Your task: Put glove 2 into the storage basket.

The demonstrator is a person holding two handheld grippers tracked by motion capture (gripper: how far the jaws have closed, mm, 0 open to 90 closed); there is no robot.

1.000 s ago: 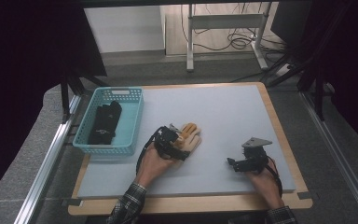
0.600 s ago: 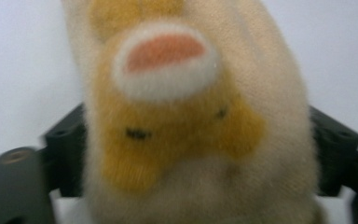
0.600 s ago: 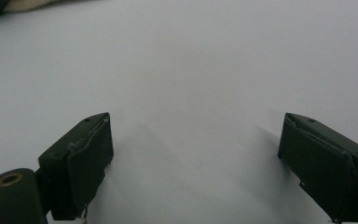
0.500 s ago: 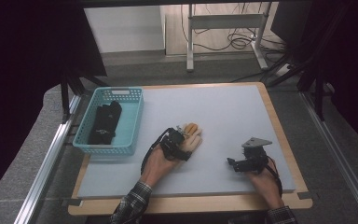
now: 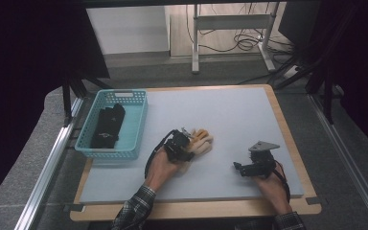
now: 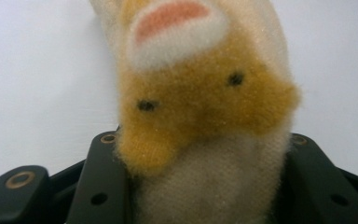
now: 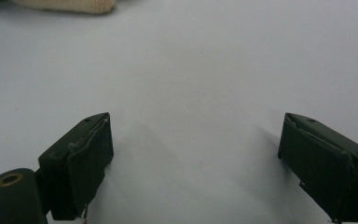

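Observation:
A fuzzy orange and cream plush toy (image 5: 203, 142) lies on the grey mat near the middle of the table. In the left gripper view the toy (image 6: 200, 102) shows two black dots and a pink patch. My left gripper (image 5: 187, 143) has just been closing, and its jaws now press on the toy's cream lower part from both sides (image 6: 205, 186). My right gripper (image 5: 237, 167) rests low over the mat at the front right, apart from the toy. Its jaws stand wide open (image 7: 196, 158) with nothing between them.
A turquoise basket (image 5: 124, 96) stands at the table's left side with a black cloth item (image 5: 106, 125) inside. The grey mat (image 5: 230, 110) covers most of the wooden table. A cream edge of the toy (image 7: 65, 4) shows at the top left of the right gripper view.
The left gripper's jaws have closed around the plush toy, and the hand has shifted only slightly. The right hand has stayed where it was.

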